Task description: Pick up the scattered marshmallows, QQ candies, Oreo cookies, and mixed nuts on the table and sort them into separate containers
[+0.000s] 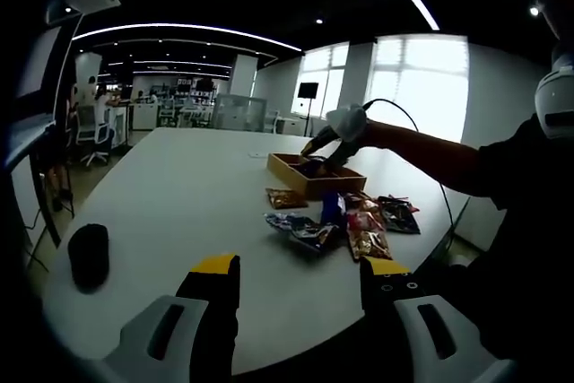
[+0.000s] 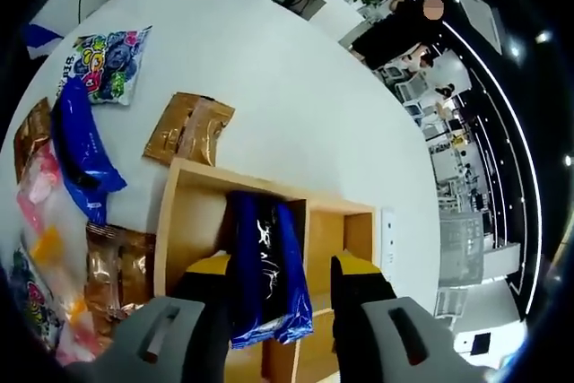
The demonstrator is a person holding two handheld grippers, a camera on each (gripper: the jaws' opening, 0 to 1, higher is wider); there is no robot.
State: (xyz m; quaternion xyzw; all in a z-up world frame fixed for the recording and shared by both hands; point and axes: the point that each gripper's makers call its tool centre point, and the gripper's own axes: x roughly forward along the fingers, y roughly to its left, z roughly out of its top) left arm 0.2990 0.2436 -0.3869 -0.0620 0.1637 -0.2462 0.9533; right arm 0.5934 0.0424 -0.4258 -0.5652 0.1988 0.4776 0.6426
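A: Yellow-tipped and grey-bodied, the left claw (image 1: 299, 280) stands spread apart over the near edge of the smooth white table (image 1: 179, 195), with nothing between its tips. What is the right one doing?

B: The right claw (image 2: 273, 289) has a glossy blue Oreo packet (image 2: 265, 266) between its tips, low inside the wooden tray (image 2: 184, 208). The packet leans against a thin divider in the near left compartment; whether the tips press it or have just let go, I cannot tell.

A: In the left gripper view that tray (image 1: 291, 168) is a shallow, pale rectangular box far out on the table, with the right claw (image 1: 327, 152) dipping into it.

B: Crinkled packets lie loose beside it: a flat golden-brown nut packet (image 2: 188, 127) just left of the tray wall, a long blue wrapper (image 2: 81, 145) and a pale candy bag printed with blue fruit (image 2: 108, 65).

A: A matte black rounded object (image 1: 88, 256) sits apart at the near left.
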